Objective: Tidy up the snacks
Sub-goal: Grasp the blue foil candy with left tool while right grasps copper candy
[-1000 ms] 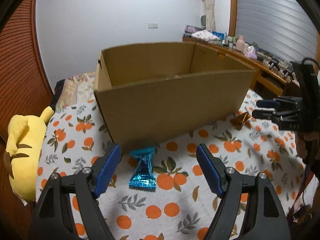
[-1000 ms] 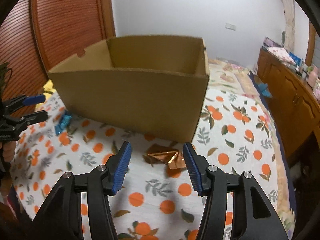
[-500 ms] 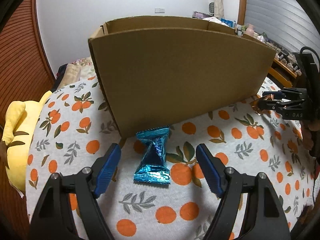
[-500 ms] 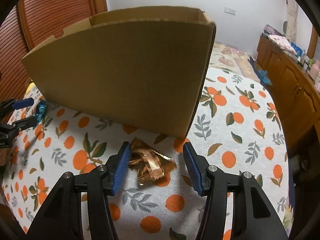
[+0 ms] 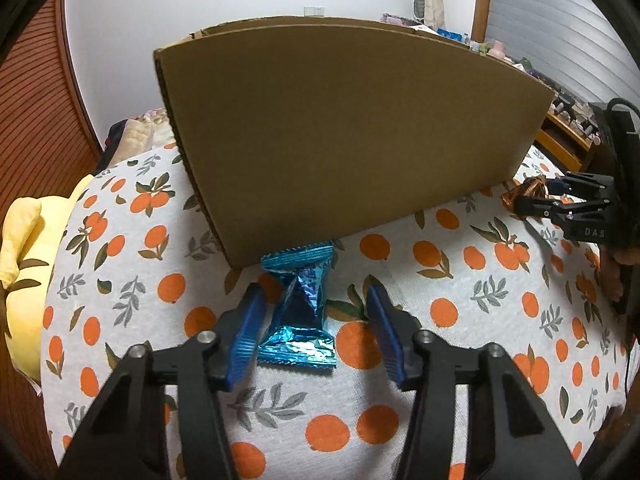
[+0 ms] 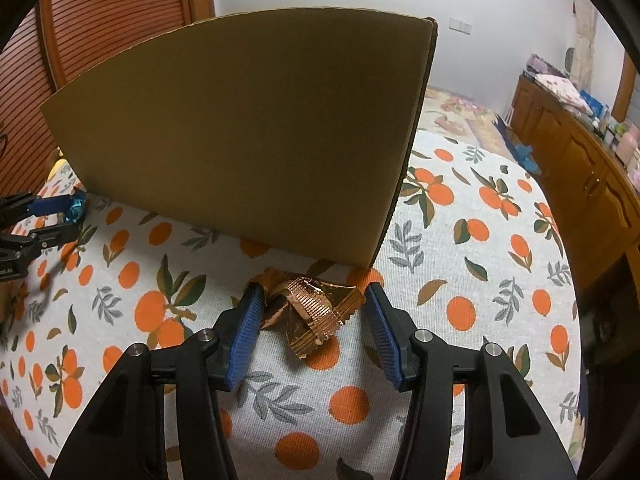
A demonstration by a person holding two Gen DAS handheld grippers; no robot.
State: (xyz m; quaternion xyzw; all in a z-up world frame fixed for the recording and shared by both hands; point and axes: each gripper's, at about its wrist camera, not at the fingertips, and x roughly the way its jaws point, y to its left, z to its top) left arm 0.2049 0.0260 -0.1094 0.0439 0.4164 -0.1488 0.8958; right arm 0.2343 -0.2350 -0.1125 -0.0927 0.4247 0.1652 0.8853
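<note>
While left tongs [image 5: 316, 334] close around crinkled blue foil wrapper [image 5: 298, 312], right tongs [image 6: 314, 330] straddle ridged copper wrapper [image 6: 310, 312], ungripped.

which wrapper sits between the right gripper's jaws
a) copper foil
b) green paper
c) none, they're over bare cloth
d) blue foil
a: in the right wrist view the copper foil wrapper lies on the orange-print cloth between the right gripper jaws, just before the cardboard box.
</note>
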